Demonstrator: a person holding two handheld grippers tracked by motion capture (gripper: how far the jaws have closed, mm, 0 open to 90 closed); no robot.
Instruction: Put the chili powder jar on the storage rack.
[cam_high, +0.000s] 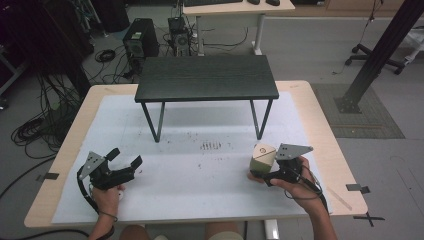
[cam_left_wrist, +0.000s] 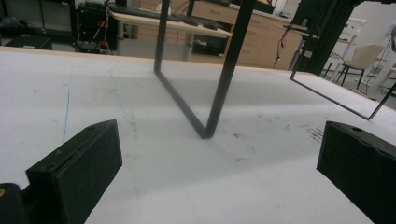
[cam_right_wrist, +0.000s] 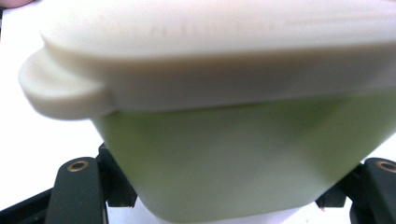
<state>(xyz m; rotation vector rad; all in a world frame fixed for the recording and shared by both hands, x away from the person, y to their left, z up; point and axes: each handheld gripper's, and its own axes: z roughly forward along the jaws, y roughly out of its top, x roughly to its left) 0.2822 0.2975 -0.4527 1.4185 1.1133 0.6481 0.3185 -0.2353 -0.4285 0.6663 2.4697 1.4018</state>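
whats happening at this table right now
A person sits at the table holding tongs in each hand. The right tongs are shut on a small green container with a cream lid, near the table's right side. The left tongs hang open with nothing between them, low over the white mat. A small black bench stands at the far side.

Even, soft overhead light is seen in the high view; faint shadows are cast under the black bench (cam_high: 206, 78) onto the white mat (cam_high: 190, 170). The room's left side is left dim. The green container (cam_right_wrist: 243, 163) is blurred and its cream lid overexposed in the right gripper view.
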